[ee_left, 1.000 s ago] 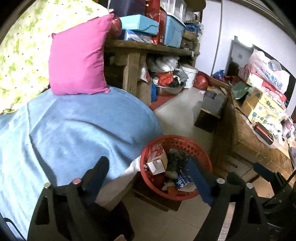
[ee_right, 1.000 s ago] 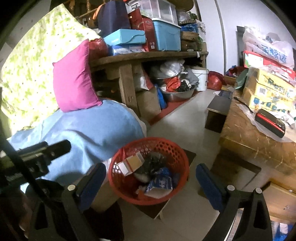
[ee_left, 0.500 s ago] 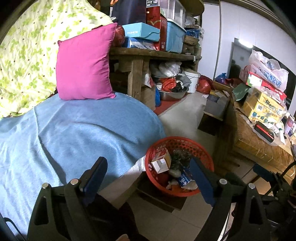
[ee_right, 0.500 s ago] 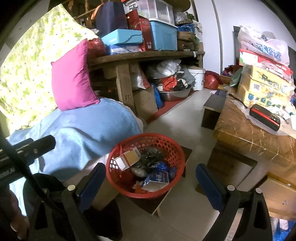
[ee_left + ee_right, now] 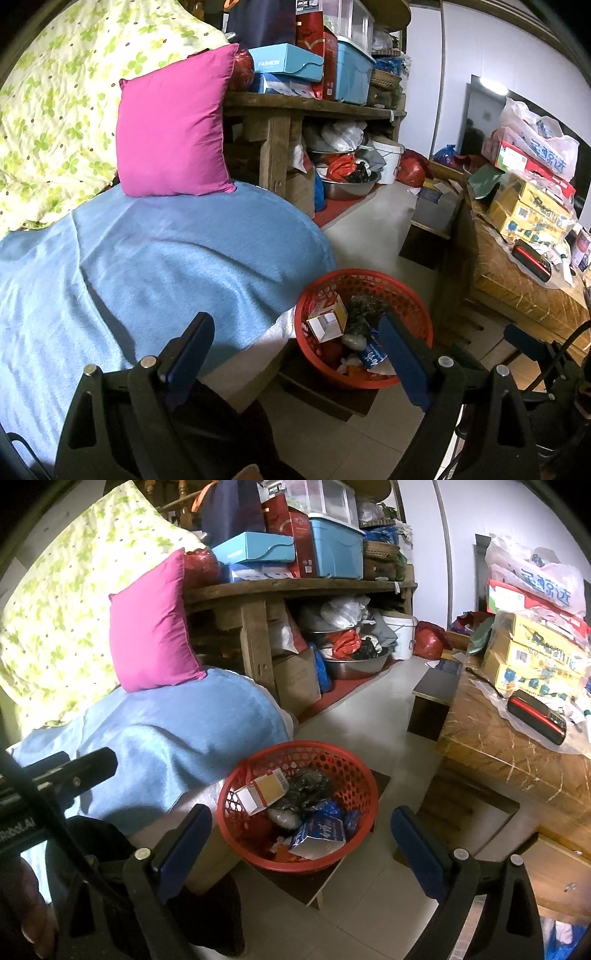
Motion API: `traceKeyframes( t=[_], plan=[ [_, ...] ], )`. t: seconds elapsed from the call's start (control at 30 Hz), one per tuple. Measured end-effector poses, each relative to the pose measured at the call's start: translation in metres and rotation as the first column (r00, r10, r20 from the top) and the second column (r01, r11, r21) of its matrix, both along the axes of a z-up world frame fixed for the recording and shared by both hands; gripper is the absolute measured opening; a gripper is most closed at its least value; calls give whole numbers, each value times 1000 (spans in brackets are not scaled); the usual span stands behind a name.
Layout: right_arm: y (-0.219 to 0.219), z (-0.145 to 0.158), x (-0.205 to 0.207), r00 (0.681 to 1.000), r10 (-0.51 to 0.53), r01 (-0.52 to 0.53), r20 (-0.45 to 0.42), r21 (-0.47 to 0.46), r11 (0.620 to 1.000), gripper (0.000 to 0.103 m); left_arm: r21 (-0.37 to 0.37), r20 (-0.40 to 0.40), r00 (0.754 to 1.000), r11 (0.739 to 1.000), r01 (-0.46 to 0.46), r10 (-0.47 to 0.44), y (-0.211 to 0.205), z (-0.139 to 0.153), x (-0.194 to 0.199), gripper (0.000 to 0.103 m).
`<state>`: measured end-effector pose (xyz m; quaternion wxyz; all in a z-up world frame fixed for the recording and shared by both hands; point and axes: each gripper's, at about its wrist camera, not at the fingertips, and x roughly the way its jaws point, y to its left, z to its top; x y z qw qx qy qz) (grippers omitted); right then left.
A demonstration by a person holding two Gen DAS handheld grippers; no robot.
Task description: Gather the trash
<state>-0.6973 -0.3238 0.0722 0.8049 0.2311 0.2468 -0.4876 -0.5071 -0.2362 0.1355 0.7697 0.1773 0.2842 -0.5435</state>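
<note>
A red plastic basket stands on a low dark board on the floor beside the bed. It holds several pieces of trash: a small open carton, a dark crumpled bag and a blue and white milk carton. My left gripper hovers above and short of the basket, open, nothing between its blue pads. My right gripper is open too and empty, with the basket showing between its fingers. The other gripper's black body shows at the left of the right wrist view.
A blue blanket covers the bed, with a pink cushion and a green-flowered quilt behind. A cluttered wooden shelf stands at the back. A wooden table with boxes and a red-black device is at the right.
The left wrist view has tilted up slightly, so the basket sits a little lower and farther in it. The right wrist view shifted only slightly. Both grippers stay open.
</note>
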Motion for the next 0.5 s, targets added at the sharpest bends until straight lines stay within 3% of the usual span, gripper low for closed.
traceKeyframes(
  t=[0.5],
  plan=[
    [1,0,-1,1000,-6,6,2,-8,1000,99,1,-11,1000,1000,20,-20,1,-2,-4,91]
  ],
)
